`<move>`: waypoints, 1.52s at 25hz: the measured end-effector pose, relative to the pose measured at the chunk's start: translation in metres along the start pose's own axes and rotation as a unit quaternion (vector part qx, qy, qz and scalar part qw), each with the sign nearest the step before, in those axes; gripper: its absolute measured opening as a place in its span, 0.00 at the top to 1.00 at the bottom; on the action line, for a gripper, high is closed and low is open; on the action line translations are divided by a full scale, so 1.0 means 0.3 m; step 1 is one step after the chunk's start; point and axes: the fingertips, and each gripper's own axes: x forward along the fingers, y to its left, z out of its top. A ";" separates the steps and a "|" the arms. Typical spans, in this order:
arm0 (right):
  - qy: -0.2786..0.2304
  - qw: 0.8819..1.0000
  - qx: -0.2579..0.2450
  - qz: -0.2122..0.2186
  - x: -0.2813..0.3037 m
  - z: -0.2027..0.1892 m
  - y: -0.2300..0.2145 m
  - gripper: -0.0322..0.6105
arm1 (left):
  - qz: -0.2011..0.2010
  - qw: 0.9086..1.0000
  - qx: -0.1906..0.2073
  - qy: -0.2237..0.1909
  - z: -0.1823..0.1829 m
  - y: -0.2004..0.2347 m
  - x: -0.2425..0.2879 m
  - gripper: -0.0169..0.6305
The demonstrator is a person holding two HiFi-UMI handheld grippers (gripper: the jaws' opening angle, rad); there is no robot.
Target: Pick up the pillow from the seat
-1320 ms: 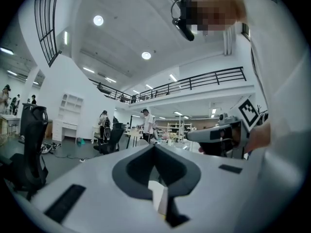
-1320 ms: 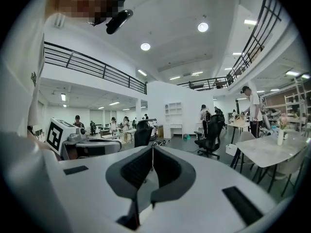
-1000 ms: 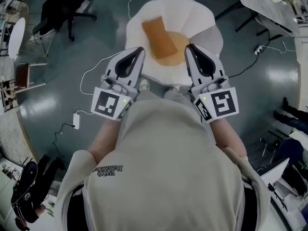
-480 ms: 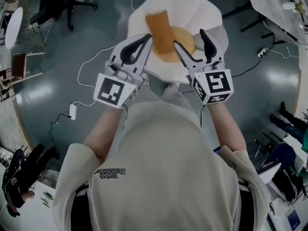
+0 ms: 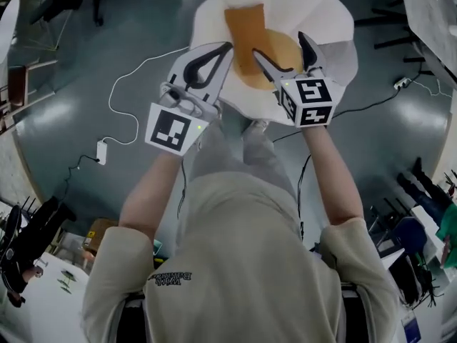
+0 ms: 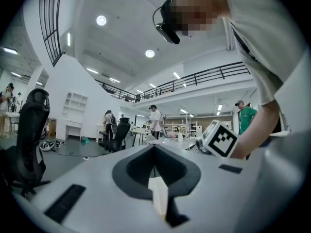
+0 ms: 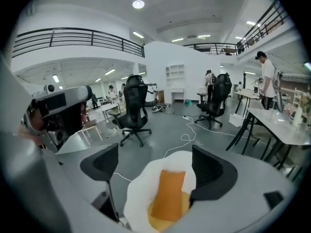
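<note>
An orange rectangular pillow lies on the white, egg-shaped seat, partly over its round yellow cushion. My right gripper hangs over the seat's near side. Its jaws have just been opening and stand wide apart, with nothing between the pads. In the right gripper view the pillow shows below and beyond them. My left gripper is shut and empty at the seat's left edge, pointing level across the room.
White cables and a power adapter lie on the grey floor left of the seat. Black office chairs stand beyond it, and tables stand to the right. Several people stand far off in the hall.
Both grippers have moved forward and down toward the seat. The right gripper's jaws, shut a second ago, now stand wide apart over the cushion. The left stays shut.
</note>
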 end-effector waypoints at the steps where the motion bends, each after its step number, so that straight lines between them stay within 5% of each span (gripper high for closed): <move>1: 0.011 1.000 0.000 -0.002 0.047 -0.037 -0.015 0.23 | 0.001 1.000 -0.002 0.001 -0.055 0.019 0.022 0.96; 12: 0.088 0.995 0.045 -0.026 0.554 -0.578 -0.172 0.17 | 0.030 0.995 -0.081 0.043 -0.724 0.213 0.207 0.96; 33: 0.208 0.976 0.049 -0.046 0.987 -1.466 -0.289 0.06 | 0.031 0.986 -0.073 0.144 -1.748 0.235 0.270 0.96; 38: 0.222 0.973 0.035 -0.053 1.027 -1.617 -0.328 0.05 | 0.033 0.983 -0.084 0.160 -1.874 0.239 0.260 0.96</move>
